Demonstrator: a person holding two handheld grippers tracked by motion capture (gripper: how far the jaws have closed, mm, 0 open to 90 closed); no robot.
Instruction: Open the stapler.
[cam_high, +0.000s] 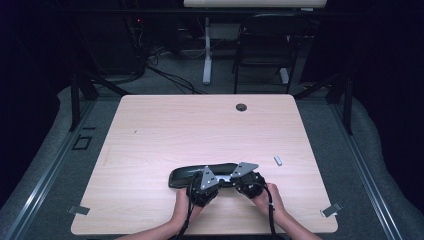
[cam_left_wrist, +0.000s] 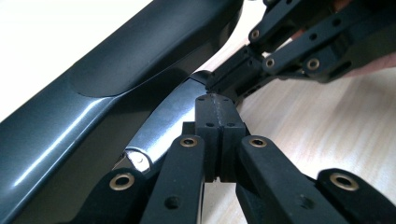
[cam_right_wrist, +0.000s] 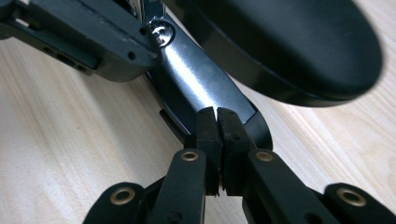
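High view: we see the case (cam_high: 200, 176) lying near the table's (cam_high: 150, 130) front edge, both grippers at it.
Handling: we judge it rigid, glossy, likely slippery; hold at the metal hinge (cam_left_wrist: 163, 123).
Left gripper (cam_left_wrist: 215, 100): jaws together, tips against the hinge.
Right gripper (cam_right_wrist: 217, 112): jaws together, touching the hinge.

My grippers (cam_high: 220, 181): black w/ brass rivets, grey top plates. Case (cam_high: 186, 175): dark glossy grey, silvery metal strip (cam_left_wrist: 164, 123). Table (cam_high: 165, 125): pale wood grain.
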